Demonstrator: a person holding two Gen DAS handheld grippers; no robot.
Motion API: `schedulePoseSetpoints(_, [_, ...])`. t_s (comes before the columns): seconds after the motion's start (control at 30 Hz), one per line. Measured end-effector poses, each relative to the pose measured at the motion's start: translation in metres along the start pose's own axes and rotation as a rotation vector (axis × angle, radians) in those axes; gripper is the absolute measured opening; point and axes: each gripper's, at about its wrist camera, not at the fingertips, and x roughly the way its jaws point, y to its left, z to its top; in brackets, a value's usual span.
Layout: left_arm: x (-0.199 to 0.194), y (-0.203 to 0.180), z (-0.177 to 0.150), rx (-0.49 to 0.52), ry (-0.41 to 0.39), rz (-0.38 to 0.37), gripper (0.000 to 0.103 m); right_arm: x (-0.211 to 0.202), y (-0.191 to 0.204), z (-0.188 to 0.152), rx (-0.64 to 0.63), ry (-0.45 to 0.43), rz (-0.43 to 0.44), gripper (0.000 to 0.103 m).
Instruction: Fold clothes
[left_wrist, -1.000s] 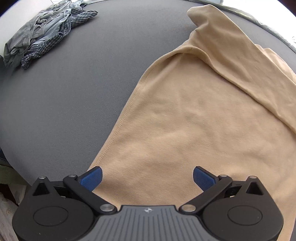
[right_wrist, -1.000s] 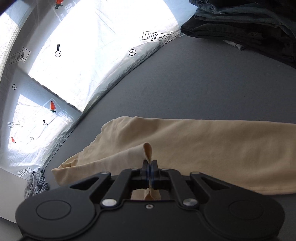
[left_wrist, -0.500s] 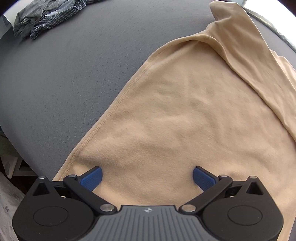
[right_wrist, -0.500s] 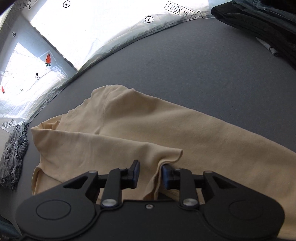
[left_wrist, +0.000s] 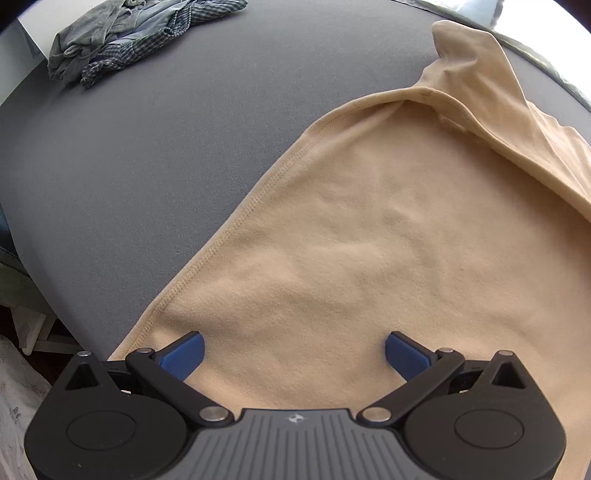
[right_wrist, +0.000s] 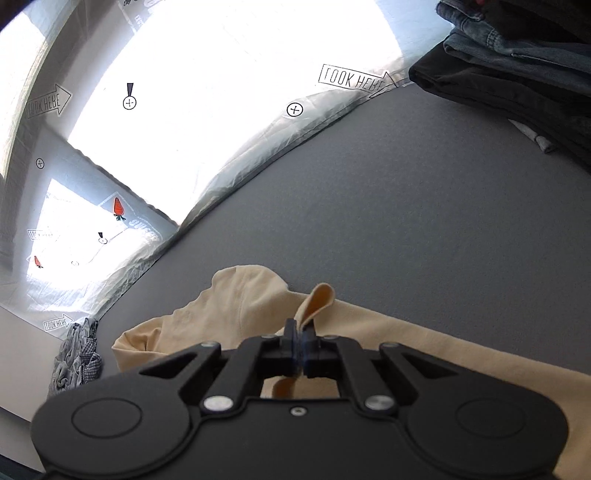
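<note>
A tan garment (left_wrist: 369, 236) lies spread on the grey table (left_wrist: 155, 155), its far part folded over along the right. My left gripper (left_wrist: 293, 354) is open, low over the garment's near hem corner, blue pads either side of bare cloth. In the right wrist view the same tan garment (right_wrist: 236, 310) lies below me. My right gripper (right_wrist: 301, 345) is shut on a pinched fold of its cloth, which sticks up between the pads.
A crumpled grey and checked pile of clothes (left_wrist: 129, 40) lies at the table's far left, also in the right wrist view (right_wrist: 75, 356). A stack of dark folded jeans (right_wrist: 517, 66) sits at the far right. A printed sheet (right_wrist: 207, 110) hangs behind the table.
My right gripper opened half a second ago and has shut again on a fold of the tan cloth. My left gripper has slid nearer to the garment's near hem, still open.
</note>
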Motion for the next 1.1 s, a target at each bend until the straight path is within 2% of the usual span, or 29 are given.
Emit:
schedulePoseSetpoints(0.1, [-0.016, -0.002, 0.004, 0.03, -0.064, 0.021, 0.103, -0.006, -0.008, 0.011, -0.017, -0.032, -0.021, 0.003])
schedulePoseSetpoints(0.2, [-0.033, -0.002, 0.01, 0.016, -0.101, -0.013, 0.103, -0.009, -0.019, 0.021, -0.029, -0.056, -0.056, 0.003])
schedulePoseSetpoints(0.3, [-0.047, -0.012, 0.007, -0.013, -0.125, -0.059, 0.103, -0.013, -0.031, 0.03, -0.024, -0.075, -0.084, 0.003])
schedulePoseSetpoints(0.43, [-0.042, -0.001, 0.025, -0.046, -0.123, -0.074, 0.103, -0.013, -0.045, 0.037, -0.024, -0.087, -0.126, 0.002])
schedulePoseSetpoints(0.57, [-0.026, 0.018, 0.035, -0.069, -0.099, -0.052, 0.103, -0.005, -0.047, 0.031, -0.099, -0.067, -0.215, 0.002])
schedulePoseSetpoints(0.67, [-0.014, 0.033, 0.038, -0.074, -0.08, -0.041, 0.103, 0.012, -0.047, 0.022, -0.174, 0.015, -0.314, 0.003])
schedulePoseSetpoints(0.73, [-0.007, 0.04, 0.037, -0.069, -0.068, -0.034, 0.103, 0.022, -0.048, 0.018, -0.181, 0.04, -0.344, 0.004])
schedulePoseSetpoints(0.83, [-0.002, 0.045, 0.034, -0.056, -0.058, -0.03, 0.103, 0.02, -0.04, 0.016, -0.199, 0.027, -0.392, 0.016])
schedulePoseSetpoints(0.9, [-0.005, 0.048, 0.03, -0.047, -0.068, -0.045, 0.103, 0.005, -0.032, 0.013, -0.183, -0.032, -0.386, 0.039])
schedulePoseSetpoints(0.93, [-0.006, 0.05, 0.029, -0.041, -0.075, -0.056, 0.103, -0.005, -0.027, 0.01, -0.165, -0.064, -0.371, 0.043])
schedulePoseSetpoints(1.1, [-0.008, 0.066, 0.026, -0.019, -0.1, -0.101, 0.103, -0.033, -0.006, -0.022, -0.066, -0.082, -0.266, 0.039])
